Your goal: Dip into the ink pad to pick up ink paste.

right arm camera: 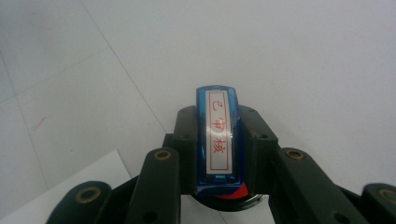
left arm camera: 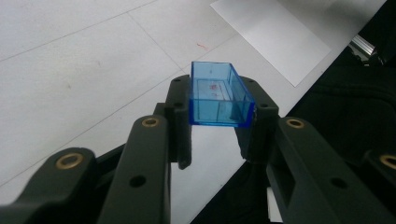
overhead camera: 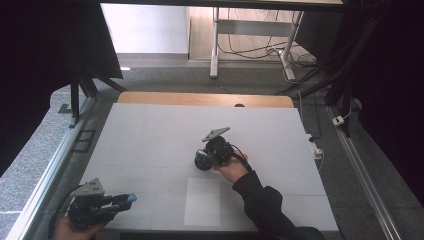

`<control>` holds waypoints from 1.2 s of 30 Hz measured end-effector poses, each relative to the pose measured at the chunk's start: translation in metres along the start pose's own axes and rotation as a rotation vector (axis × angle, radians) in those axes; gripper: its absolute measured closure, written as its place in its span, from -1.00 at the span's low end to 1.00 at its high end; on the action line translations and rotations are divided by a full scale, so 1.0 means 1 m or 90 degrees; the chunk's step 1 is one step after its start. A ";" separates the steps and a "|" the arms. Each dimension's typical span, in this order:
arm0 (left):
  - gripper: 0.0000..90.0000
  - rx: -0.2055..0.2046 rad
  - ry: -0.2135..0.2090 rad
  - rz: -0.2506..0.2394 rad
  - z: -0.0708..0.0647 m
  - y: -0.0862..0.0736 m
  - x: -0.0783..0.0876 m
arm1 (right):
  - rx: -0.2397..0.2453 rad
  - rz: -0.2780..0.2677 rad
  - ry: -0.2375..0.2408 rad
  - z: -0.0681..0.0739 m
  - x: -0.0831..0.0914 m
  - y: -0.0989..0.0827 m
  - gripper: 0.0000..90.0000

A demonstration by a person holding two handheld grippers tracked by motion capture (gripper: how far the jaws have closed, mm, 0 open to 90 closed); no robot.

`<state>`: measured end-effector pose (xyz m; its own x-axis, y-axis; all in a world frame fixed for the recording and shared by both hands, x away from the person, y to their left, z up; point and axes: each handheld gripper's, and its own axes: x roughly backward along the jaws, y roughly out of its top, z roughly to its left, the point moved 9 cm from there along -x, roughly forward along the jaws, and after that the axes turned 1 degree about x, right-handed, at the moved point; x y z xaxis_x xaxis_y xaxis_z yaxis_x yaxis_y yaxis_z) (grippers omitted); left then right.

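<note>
Starting at the left, the left gripper [overhead camera: 131, 198] is low at the near left corner of the white table [overhead camera: 150, 135], and its black jaws are clenched on a small blue cap [left arm camera: 219, 95]. This cap is clear, glossy plastic, a rectangular open box with thin walls, and it sits between the two fingertips, its long sides touching the pads. A white sheet of paper [overhead camera: 202, 201], flat and matte, lies on the table between the two hands, near the front edge. More to the right, near the middle of the table, the right gripper [overhead camera: 201, 160] is grasping a blue stamp [right arm camera: 218, 137]. The stamp body is shiny blue plastic with rounded ends and a white label with red characters on top; it stands between the jaws, squeezed from both sides.
</note>
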<state>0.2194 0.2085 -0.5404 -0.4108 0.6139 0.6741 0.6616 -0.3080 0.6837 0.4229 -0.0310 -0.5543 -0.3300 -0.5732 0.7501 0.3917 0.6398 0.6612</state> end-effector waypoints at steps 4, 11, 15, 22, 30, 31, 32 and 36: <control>0.52 0.001 -0.001 0.000 0.000 0.000 0.000 | -0.040 -0.016 0.032 -0.005 0.000 -0.002 0.59; 0.52 0.004 -0.002 0.000 0.001 0.000 0.000 | -0.039 -0.020 0.032 -0.005 0.000 -0.002 0.59; 0.52 0.006 -0.002 0.004 0.001 0.000 -0.001 | -0.004 -0.013 0.002 0.000 0.000 -0.001 0.58; 0.52 0.007 -0.002 0.004 0.001 0.000 -0.001 | -0.008 -0.017 0.002 0.000 0.000 -0.002 0.58; 0.52 0.008 0.000 0.005 0.001 0.000 -0.001 | 0.016 -0.011 -0.008 0.002 0.001 -0.001 0.58; 0.52 0.008 -0.001 0.004 0.002 0.000 -0.001 | 0.016 -0.012 -0.008 0.002 0.001 -0.001 0.58; 0.52 0.010 -0.002 0.003 0.002 0.000 -0.001 | 0.017 -0.011 -0.008 0.003 0.001 -0.001 0.58; 0.52 0.009 -0.002 0.003 0.002 0.000 -0.001 | 0.025 -0.006 -0.011 0.003 0.001 0.000 0.58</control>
<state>0.2208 0.2092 -0.5410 -0.4057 0.6153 0.6758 0.6719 -0.3005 0.6770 0.4200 -0.0304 -0.5539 -0.3490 -0.5701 0.7438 0.3549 0.6541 0.6680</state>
